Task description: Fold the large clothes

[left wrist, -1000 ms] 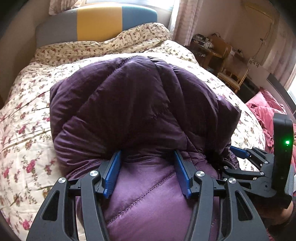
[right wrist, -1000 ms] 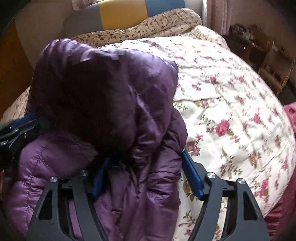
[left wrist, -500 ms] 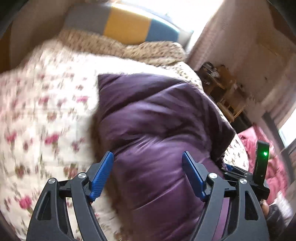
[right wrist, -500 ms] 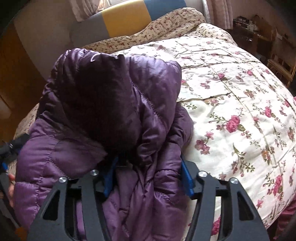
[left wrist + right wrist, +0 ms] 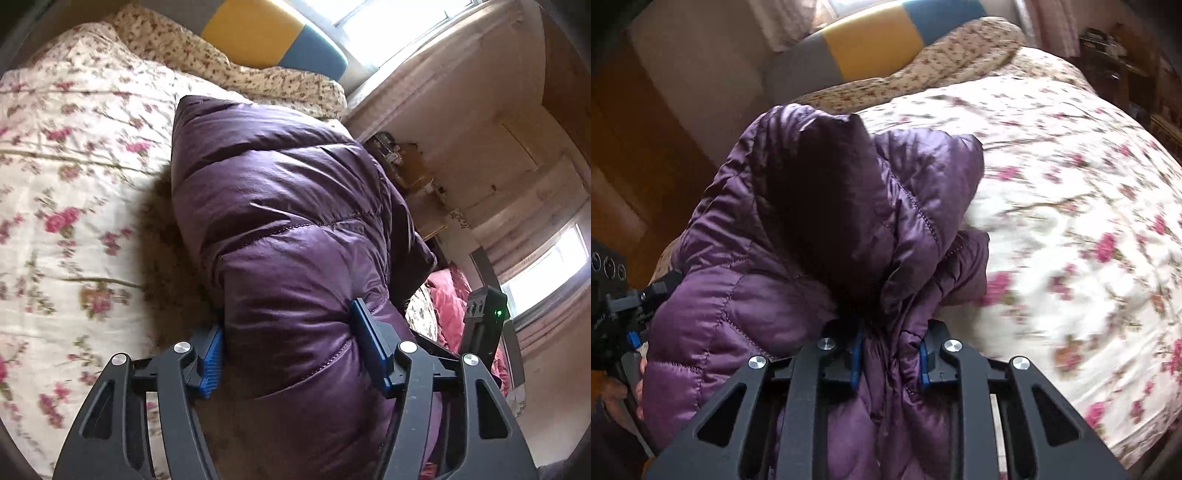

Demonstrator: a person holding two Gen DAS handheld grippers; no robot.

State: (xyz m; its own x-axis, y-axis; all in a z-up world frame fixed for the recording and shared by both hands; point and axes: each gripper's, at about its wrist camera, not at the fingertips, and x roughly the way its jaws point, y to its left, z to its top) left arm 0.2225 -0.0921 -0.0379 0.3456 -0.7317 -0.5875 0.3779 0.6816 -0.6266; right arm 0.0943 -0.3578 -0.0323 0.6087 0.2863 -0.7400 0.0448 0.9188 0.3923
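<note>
A folded purple quilted down jacket (image 5: 295, 221) is held above the floral bedspread (image 5: 74, 166). My left gripper (image 5: 291, 354) is shut on its thick near edge, blue pads pressing the padding from both sides. In the right wrist view the jacket (image 5: 812, 229) hangs bunched, with its dark lining showing. My right gripper (image 5: 890, 354) is shut tight on a gathered fold of it. The right gripper (image 5: 480, 332) shows at the right of the left wrist view, and the left gripper (image 5: 617, 306) at the left edge of the right wrist view.
The bed has a floral quilt (image 5: 1071, 221) and a grey, yellow and blue headboard cushion (image 5: 879, 40). A pink blanket (image 5: 450, 306) lies at the bed's right. A wooden desk and chair (image 5: 406, 166) stand beyond. Windows (image 5: 546, 273) are on the right wall.
Both grippers closed further on the jacket and lifted it. The left gripper swung left and tilted, so the jacket now hangs to the right over the bed.
</note>
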